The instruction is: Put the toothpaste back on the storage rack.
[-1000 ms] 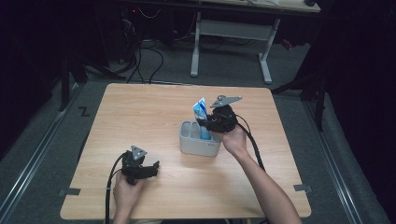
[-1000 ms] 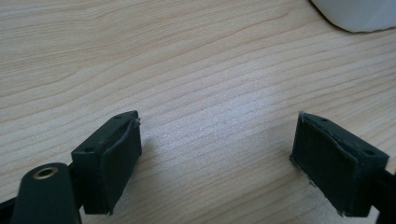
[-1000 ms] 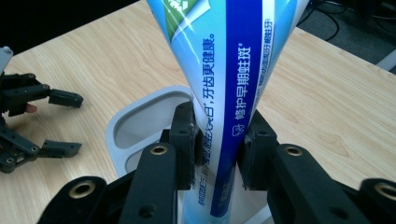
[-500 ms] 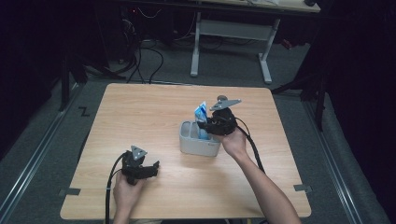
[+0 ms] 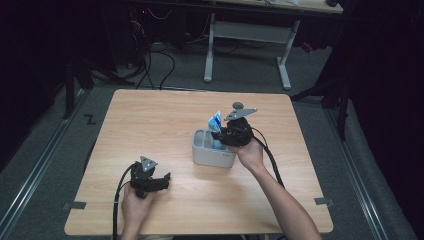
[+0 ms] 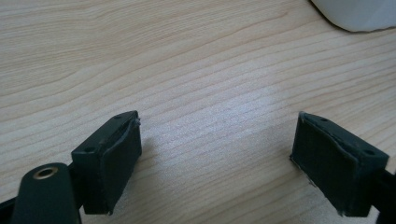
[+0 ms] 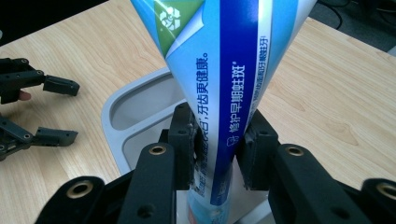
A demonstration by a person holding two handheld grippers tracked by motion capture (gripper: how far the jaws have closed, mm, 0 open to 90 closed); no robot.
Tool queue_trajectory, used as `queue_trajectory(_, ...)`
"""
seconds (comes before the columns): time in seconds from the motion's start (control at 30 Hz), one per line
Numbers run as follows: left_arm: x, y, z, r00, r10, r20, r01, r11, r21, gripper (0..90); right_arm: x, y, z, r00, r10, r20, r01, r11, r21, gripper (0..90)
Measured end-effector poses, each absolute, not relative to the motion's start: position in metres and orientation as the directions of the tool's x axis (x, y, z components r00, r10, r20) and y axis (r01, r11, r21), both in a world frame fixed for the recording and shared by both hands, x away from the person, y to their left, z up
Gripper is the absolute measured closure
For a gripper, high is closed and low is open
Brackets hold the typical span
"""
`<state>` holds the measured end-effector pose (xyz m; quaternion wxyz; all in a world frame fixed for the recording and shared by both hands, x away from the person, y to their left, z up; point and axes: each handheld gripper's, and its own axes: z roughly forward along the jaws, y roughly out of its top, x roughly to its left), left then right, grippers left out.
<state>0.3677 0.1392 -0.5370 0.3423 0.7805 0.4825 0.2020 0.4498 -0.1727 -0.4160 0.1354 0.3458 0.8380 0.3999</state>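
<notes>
A blue and white toothpaste tube (image 7: 229,93) stands upright with its lower end inside a grey-white holder (image 5: 210,155) at the middle of the wooden table (image 5: 150,120). My right gripper (image 5: 227,135) is shut on the tube, its two black pads (image 7: 184,135) pressing the tube's narrow part just above the holder's rim (image 7: 121,121). The tube's flat end (image 5: 216,121) sticks up above the gripper. My left gripper (image 5: 162,179) rests low over bare wood near the front left, jaws wide apart with nothing between them (image 6: 217,154).
A corner of the white holder (image 6: 359,14) shows at the top right of the left gripper view. Cables trail from both grippers toward the table's front edge. Behind the table stand a white desk frame (image 5: 250,35) and floor cables.
My right gripper has drifted slightly right and up with the tube still held over the holder. The left gripper has not moved.
</notes>
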Motion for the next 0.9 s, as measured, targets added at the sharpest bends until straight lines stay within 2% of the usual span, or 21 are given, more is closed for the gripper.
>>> queue_trajectory(0.63,0.3677,0.1392,-0.5369,0.453,0.891,-0.015,0.615,-0.300,0.729,16.0,0.4509,-0.1714,-0.4163,-0.732,0.679,0.061,0.459,0.425,0.780,66.7)
queue_trajectory(0.9,0.3677,0.1392,-0.5369,0.453,0.891,-0.015,0.615,-0.301,0.729,16.0,0.4490,-0.1721,-0.4153,-0.725,0.685,0.063,0.464,0.419,0.781,58.2)
